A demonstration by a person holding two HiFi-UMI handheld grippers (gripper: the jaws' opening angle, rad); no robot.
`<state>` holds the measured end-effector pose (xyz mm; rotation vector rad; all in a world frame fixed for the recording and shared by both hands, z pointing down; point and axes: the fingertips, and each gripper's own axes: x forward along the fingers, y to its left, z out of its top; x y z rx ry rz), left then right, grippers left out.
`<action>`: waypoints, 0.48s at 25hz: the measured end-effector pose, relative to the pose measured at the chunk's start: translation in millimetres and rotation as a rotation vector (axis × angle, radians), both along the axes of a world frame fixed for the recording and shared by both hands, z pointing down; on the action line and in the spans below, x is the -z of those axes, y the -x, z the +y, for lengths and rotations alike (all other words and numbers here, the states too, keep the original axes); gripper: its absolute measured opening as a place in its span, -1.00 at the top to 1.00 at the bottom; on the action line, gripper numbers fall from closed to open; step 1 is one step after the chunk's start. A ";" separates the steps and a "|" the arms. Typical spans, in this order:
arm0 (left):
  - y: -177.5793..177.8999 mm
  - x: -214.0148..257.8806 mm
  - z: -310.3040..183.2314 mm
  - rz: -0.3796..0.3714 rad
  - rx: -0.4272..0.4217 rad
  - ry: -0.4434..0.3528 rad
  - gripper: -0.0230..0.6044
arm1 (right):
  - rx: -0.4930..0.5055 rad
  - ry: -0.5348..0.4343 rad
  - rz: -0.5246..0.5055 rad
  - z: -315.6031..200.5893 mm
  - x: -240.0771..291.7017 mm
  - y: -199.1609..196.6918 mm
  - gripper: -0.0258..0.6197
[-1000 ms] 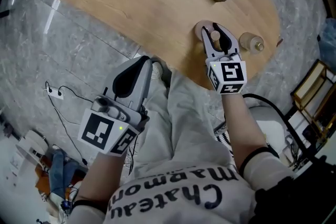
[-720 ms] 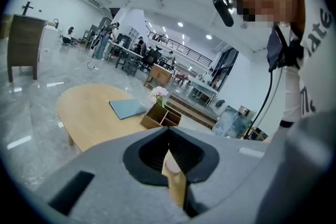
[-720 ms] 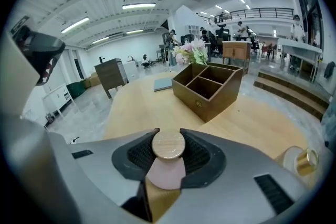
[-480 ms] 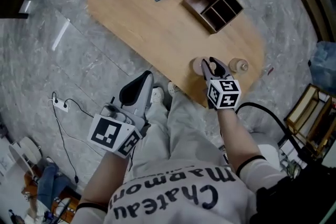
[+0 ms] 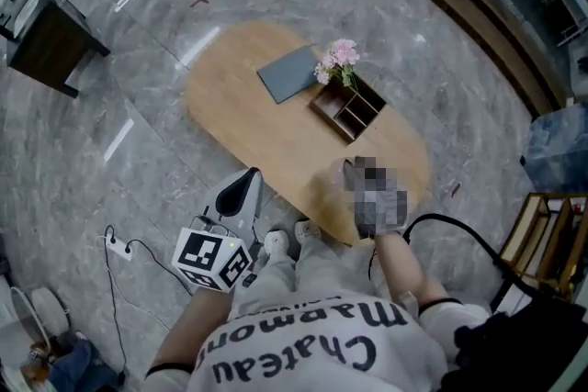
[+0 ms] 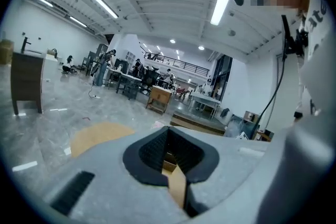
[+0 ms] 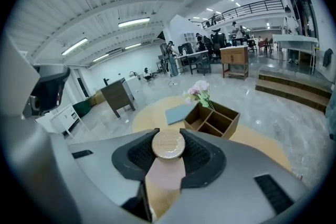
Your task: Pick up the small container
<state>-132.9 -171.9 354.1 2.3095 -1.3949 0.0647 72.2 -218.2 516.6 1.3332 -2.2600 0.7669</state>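
Observation:
The small container (image 7: 168, 143), a pale jar with a round cork-coloured lid, sits between the black pads of my right gripper (image 7: 168, 151), which is shut on it. It hangs well above the oval wooden table (image 7: 262, 157). In the head view a mosaic patch covers most of the right gripper (image 5: 360, 177) near the table's (image 5: 266, 133) near edge, and the container cannot be made out there. My left gripper (image 5: 243, 188) hangs lower left over the floor, pads together, holding nothing.
On the table stand a wooden divided organiser (image 5: 347, 113) with pink flowers (image 5: 338, 55) and a blue-grey book (image 5: 289, 73). A dark cabinet (image 5: 50, 46) stands far left. A power strip with cable (image 5: 118, 243) lies on the grey marble floor.
Both grippers and the head camera have risen. The table now looks much smaller and farther below. The right gripper has carried the container up off the table.

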 end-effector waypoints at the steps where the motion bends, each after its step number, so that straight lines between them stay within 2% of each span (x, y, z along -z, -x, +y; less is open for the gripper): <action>1: 2.0 7.2 -1.9 -0.003 0.008 -0.005 0.88 | -0.005 -0.017 -0.007 -3.9 13.7 0.9 0.54; 7: 4.9 58.5 -12.0 -0.033 -0.011 -0.090 0.88 | -0.032 -0.152 -0.074 -20.0 99.3 6.8 0.54; 10: 7.9 85.3 -15.0 -0.016 0.004 -0.144 0.88 | -0.031 -0.225 -0.143 -22.1 141.4 10.8 0.54; 12: 9.5 100.6 -13.2 0.007 0.028 -0.175 0.88 | -0.013 -0.272 -0.146 -18.3 167.9 12.5 0.54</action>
